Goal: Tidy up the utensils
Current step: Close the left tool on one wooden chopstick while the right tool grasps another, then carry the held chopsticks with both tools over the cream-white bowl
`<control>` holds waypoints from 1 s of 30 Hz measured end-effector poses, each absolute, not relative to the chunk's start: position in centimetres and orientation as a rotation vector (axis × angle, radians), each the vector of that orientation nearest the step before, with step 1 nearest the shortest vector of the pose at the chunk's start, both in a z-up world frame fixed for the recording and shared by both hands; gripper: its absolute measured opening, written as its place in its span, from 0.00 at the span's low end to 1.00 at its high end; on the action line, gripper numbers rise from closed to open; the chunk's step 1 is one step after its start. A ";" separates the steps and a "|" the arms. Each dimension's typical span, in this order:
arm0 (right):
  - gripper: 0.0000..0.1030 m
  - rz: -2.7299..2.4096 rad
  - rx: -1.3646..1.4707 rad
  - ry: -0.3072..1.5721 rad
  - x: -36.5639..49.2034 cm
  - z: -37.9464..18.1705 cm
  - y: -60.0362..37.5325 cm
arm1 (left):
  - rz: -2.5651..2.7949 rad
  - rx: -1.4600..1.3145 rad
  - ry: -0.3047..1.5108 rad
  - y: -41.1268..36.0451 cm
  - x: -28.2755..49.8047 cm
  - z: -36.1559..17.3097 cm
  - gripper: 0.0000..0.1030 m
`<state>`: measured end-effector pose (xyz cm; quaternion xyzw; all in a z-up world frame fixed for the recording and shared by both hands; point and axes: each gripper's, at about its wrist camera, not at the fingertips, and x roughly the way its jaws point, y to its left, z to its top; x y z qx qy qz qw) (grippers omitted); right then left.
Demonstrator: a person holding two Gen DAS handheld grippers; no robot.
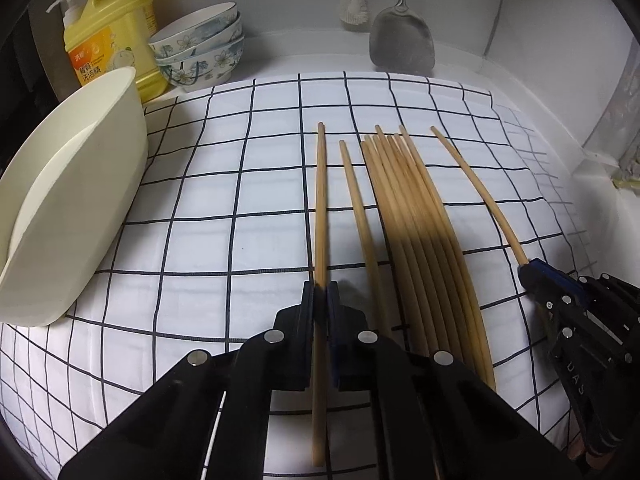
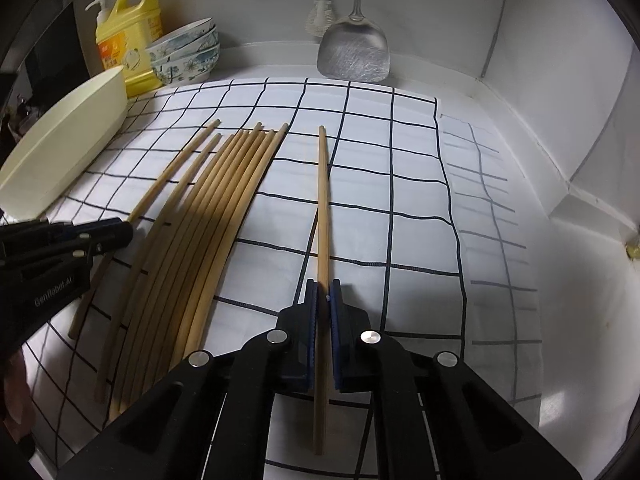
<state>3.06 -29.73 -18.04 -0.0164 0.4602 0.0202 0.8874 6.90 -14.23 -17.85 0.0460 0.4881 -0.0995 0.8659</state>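
Left gripper (image 1: 321, 292) clamped on one chopstick (image 1: 320, 208), pads pressing both sides, stick running straight between the fingers toward the far edge of the checked cloth (image 1: 200, 208). Right gripper (image 2: 324, 292) likewise closed on the rightmost chopstick (image 2: 322, 200), same pinch, stick pointing away along the cloth. Both grips near the sticks' near ends, short tail poking back under each gripper body.

Between the two held sticks: a loose single chopstick (image 1: 358, 216) just right of the left-held one, then a bundle of chopsticks (image 1: 404, 208) lying side by side, touching, tips roughly aligned toward the far edge. All flat on the cloth, roughly parallel. Cloth covering most of the white counter (image 1: 592, 208), bare strip along the right side.

Left edge of the cloth: cream oval basin (image 1: 68, 208) tilted, rim resting on the cloth. Behind it in the far-left corner: yellow detergent jug (image 1: 116, 36) with pump bottle (image 1: 68, 4) beside it, and a stack of floral bowls (image 1: 200, 48) just right of the jug.

Far edge, against the back wall: metal spatula (image 1: 402, 44) hanging, blade down near the counter, white bottle brush (image 1: 354, 4) hanging just to its left.
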 end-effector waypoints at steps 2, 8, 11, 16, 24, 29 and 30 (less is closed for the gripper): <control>0.06 0.042 -0.006 0.958 3.0 -17.9 -29.9 | -0.211 0.097 1.017 -14.2 6.4 -17.7 0.07; 0.06 0.042 0.082 0.924 1.9 -15.8 -30.2 | -0.222 0.054 1.001 -13.2 5.5 -15.5 0.07; 0.06 0.057 0.103 0.903 1.2 -14.0 -29.7 | -0.225 0.043 0.990 -12.5 4.8 -13.3 0.07; 0.06 0.088 0.141 0.857 0.4 -10.0 -28.1 | -0.186 0.024 0.939 -9.6 3.3 -8.8 0.07; 0.06 0.170 0.135 0.826 1.2 -5.1 -19.8 | -0.080 -0.013 0.900 0.1 3.4 -3.7 0.07; 0.06 0.224 0.139 0.809 3.1 -3.5 -13.5 | -0.044 -0.004 0.888 6.7 4.7 -1.9 0.07; 0.06 0.234 0.138 0.808 3.6 -3.4 -12.3 | -0.039 -0.003 0.890 7.9 5.2 -1.8 0.07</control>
